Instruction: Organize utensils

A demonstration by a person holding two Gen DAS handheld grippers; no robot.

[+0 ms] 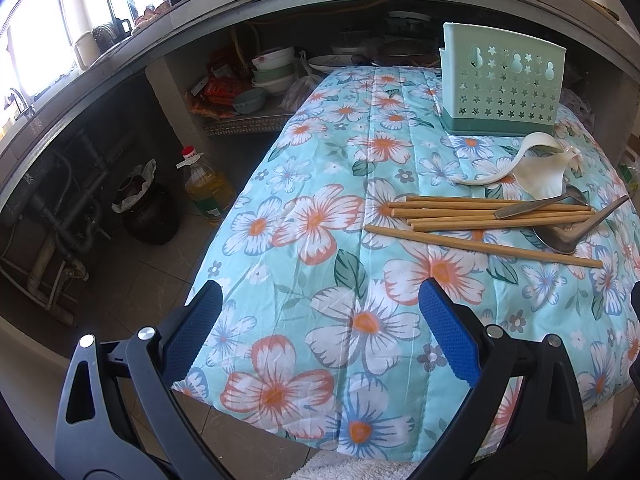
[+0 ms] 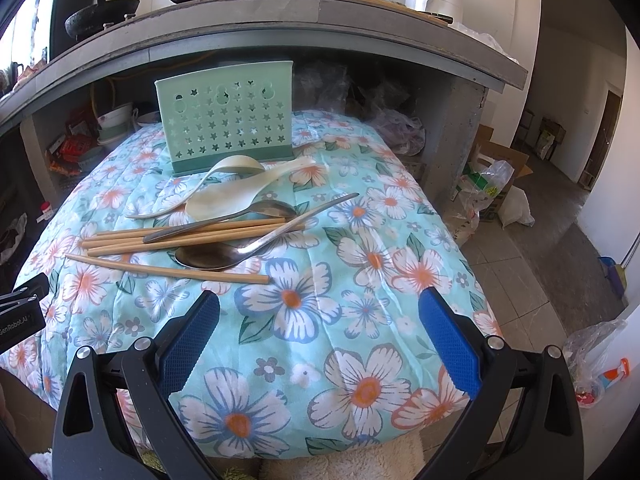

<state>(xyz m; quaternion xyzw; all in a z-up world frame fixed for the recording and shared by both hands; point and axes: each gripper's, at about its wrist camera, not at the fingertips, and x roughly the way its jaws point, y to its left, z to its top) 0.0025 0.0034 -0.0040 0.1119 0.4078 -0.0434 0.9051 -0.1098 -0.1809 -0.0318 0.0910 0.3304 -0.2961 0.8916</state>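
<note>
A mint green utensil holder with star-shaped holes stands upright at the far end of a floral quilt. In front of it lie two white plastic spoons, several wooden chopsticks and two metal spoons, piled loosely. My left gripper hovers open over the quilt's near left part, short of the pile. My right gripper is open too, just before the nearest chopstick. Neither holds anything.
Behind the quilt a concrete counter overhangs shelves with stacked bowls. An oil bottle and a dark jar stand on the floor at left. Plastic bags and boxes sit at right. The left tool's edge shows at the right view's left.
</note>
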